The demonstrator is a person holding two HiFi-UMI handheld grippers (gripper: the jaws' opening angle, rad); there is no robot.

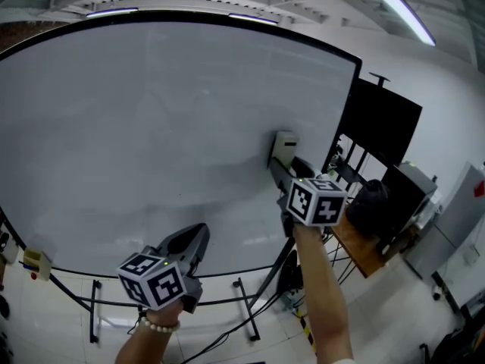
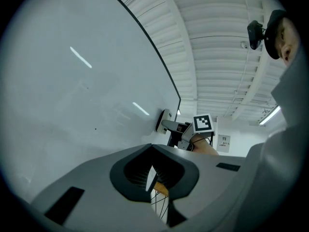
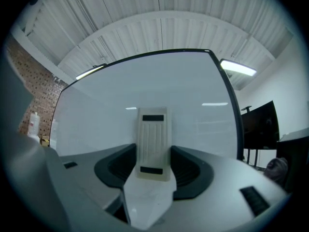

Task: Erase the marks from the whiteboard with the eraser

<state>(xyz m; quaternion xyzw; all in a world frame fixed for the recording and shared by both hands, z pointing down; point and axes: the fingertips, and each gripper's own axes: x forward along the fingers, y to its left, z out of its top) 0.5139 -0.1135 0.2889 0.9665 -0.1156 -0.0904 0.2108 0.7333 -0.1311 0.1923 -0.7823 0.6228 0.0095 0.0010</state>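
The eraser [image 1: 284,146] lies flat against the whiteboard [image 1: 151,127], out toward the board's 3 o'clock edge. The right gripper [image 1: 279,169] clamps it by its sides, probably so the wiping face can press squarely on the surface. No clear marks show on the board, only faint smudging. The left gripper [image 1: 195,237] hangs at about 7 o'clock from the eraser, off the board, jaws drawn together on nothing, likely just kept out of the way.

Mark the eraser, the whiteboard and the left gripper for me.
eraser [image 3: 153,141]: right gripper view, middle of its ribbed back.
whiteboard [image 1: 136,127]: head view, bare middle of its surface.
left gripper [image 1: 200,230]: head view, tips of its jaws.
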